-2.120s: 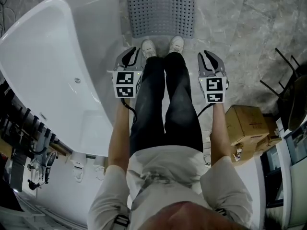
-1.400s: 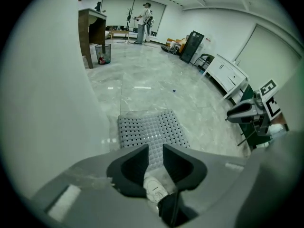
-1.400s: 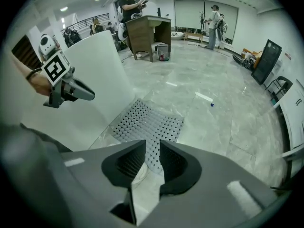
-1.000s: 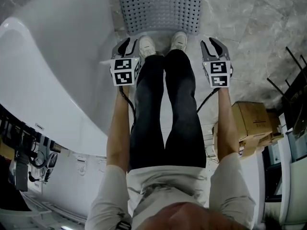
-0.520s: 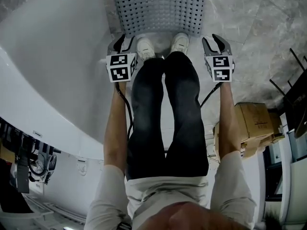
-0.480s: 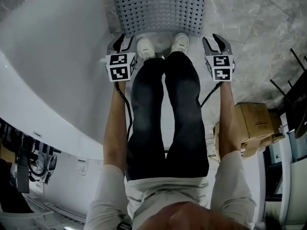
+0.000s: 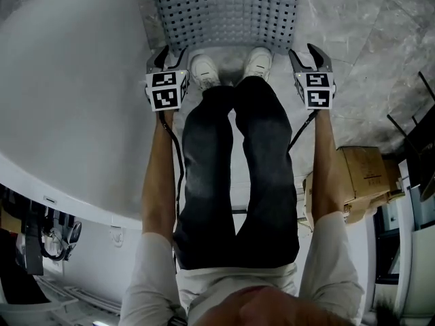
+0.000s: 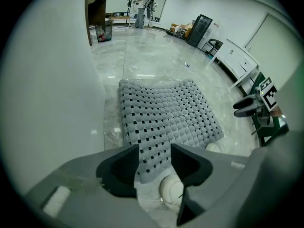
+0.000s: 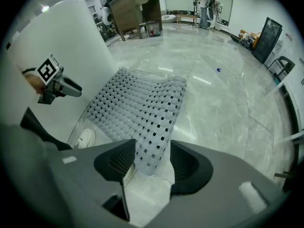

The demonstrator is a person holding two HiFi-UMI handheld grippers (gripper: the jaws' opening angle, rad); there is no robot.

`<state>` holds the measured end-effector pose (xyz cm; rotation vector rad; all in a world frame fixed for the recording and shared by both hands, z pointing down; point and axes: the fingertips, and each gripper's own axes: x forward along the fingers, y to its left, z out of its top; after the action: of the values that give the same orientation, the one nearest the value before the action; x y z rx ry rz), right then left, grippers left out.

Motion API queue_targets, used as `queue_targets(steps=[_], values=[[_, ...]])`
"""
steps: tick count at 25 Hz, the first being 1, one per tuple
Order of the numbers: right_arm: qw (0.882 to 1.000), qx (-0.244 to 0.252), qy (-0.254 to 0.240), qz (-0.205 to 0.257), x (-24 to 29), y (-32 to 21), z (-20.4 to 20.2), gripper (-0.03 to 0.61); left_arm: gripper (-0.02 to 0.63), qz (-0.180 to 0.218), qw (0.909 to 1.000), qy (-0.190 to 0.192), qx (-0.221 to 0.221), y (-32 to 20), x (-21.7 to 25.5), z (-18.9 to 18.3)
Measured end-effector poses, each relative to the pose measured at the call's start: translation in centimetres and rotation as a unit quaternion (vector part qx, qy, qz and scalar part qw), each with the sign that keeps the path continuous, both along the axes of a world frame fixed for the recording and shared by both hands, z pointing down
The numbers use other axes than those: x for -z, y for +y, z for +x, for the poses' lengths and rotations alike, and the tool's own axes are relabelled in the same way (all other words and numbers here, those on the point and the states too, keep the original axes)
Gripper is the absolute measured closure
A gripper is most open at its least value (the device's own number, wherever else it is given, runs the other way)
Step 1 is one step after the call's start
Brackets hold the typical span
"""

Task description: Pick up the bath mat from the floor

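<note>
The bath mat (image 7: 224, 12) lies flat on the floor (image 7: 367, 60), right in front of your toes. The tub (image 7: 68, 100) is just beside it on your left. Its near edge runs side to side, just past your shoes (image 7: 204, 70). The rest of it goes away from you, and the head view cuts off the far end. I think that is its long way.

Your left gripper (image 7: 171, 54) points down by the near left corner, next to the tub. Your right gripper (image 7: 309, 54) points down by the near right corner. Both look about as close to the mat as each other, so no hand has a head start.

Both grippers' jaws have just been opening, and they stand apart now. In the left gripper view, the mat's near corner (image 8: 166, 118) shows in the gap of the left gripper (image 8: 154, 158), with a shoe beside it. In the right gripper view, the other corner (image 9: 137, 108) shows in the gap of the right gripper (image 9: 152, 156). The pads do not press on the mat yet, so you hold nothing.

The mat is below and a bit ahead of each tip. I think you go down and a little forward, one corner for each hand.
</note>
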<state>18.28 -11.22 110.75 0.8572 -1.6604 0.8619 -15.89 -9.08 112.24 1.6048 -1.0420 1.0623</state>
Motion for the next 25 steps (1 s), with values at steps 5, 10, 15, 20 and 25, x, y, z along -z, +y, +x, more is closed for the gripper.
queue_targets(steps=[5,10,15,20,25], values=[[1.000,-0.015,-0.006,-0.003,-2.4,-0.2,0.0,0.327,0.380,-0.008,0.9998,0.005,0.015,0.0,-2.7,-0.5],[0.999,-0.037,-0.008,-0.015,-5.1,0.5,0.4,0.291,0.362,-0.016,0.9993,-0.005,0.033,0.5,-5.4,-1.5],[0.998,-0.052,-0.014,-0.028,-7.4,1.1,0.3,0.264,0.342,-0.024,0.9990,-0.015,0.034,1.2,-7.8,-2.2],[0.998,-0.055,-0.014,-0.032,-9.3,1.3,0.4,0.256,0.291,-0.035,0.9984,-0.016,0.042,1.9,-9.9,-2.6],[0.997,-0.065,-0.019,-0.039,-10.9,1.6,0.3,0.256,0.278,-0.042,0.9981,-0.015,0.042,2.5,-11.5,-2.7]])
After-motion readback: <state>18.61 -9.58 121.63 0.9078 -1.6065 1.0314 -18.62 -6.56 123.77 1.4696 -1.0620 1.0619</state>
